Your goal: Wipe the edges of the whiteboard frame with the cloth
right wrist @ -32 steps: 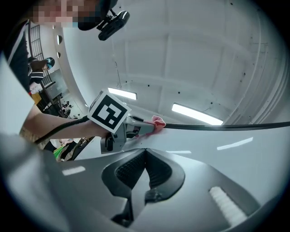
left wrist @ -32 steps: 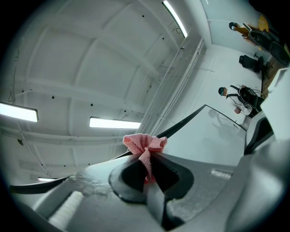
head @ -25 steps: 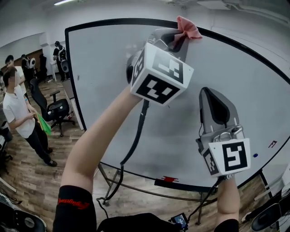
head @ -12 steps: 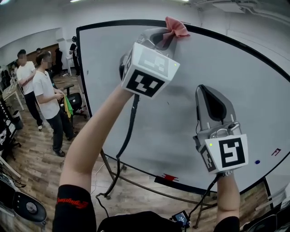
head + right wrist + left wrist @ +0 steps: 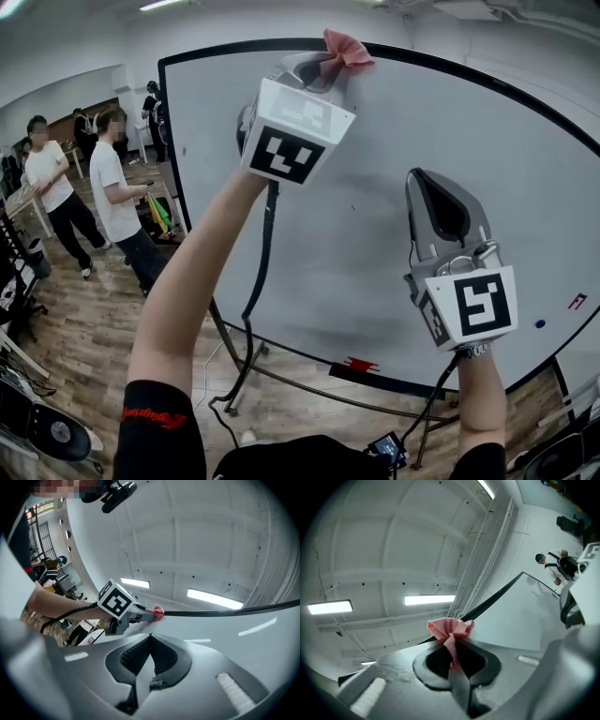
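- Your left gripper [image 5: 328, 67] and its pink cloth [image 5: 347, 47] have slid left along the top of the frame [image 5: 234, 44] since a second ago, closer to the top left corner.
- Your right gripper [image 5: 429, 180] has hardly moved. It still points up in front of the lower right of the whiteboard [image 5: 375, 169].
- The two people [image 5: 117, 187] at the left have shifted across the wooden floor [image 5: 84, 319].
- Your left arm reaches up and forward, forearm bare, with the jaws tilted up to the top edge.
- Your right arm is raised lower down, with its jaws aimed up the board face.
- The left gripper view shows the left jaws clamped on the cloth: a strip runs down between the tips and the rest bunches above them against the black frame. Ceiling lights [image 5: 429, 600] show beyond.
- The right gripper view shows the right jaws pressed together with nothing between them. Ahead, the cloth touches the top edge.
- Only the head view shows the board's stand [image 5: 244, 375].
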Demonstrator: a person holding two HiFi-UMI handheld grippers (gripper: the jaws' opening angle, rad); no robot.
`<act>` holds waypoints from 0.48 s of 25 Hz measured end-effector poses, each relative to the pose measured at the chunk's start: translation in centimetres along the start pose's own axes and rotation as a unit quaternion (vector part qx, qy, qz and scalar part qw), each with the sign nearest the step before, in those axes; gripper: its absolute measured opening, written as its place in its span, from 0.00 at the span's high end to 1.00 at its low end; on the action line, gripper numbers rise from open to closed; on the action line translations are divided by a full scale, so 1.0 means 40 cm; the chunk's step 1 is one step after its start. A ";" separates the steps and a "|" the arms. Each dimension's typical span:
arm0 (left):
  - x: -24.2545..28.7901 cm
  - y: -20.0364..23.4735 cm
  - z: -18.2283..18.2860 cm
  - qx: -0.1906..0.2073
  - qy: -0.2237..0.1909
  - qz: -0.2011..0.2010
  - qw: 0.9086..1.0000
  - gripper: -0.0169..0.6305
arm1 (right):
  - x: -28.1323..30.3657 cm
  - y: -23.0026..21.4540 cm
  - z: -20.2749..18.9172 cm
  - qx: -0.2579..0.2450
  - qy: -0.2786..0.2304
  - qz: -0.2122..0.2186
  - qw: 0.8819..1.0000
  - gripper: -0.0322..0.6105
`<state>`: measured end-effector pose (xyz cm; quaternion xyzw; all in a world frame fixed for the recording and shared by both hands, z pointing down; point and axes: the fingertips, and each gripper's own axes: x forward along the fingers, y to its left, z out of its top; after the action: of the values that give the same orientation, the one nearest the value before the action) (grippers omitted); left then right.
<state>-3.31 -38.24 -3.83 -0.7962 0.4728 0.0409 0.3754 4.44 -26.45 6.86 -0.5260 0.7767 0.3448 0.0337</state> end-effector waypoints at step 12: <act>-0.025 0.035 -0.048 -0.016 -0.019 -0.046 0.999 0.95 | 0.097 0.110 -0.031 0.000 0.030 -0.030 0.999 0.95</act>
<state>-5.52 -39.10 -2.83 -0.8221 0.4279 0.0460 0.3726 -0.58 -29.32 8.37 -0.5591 0.7612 0.3280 0.0205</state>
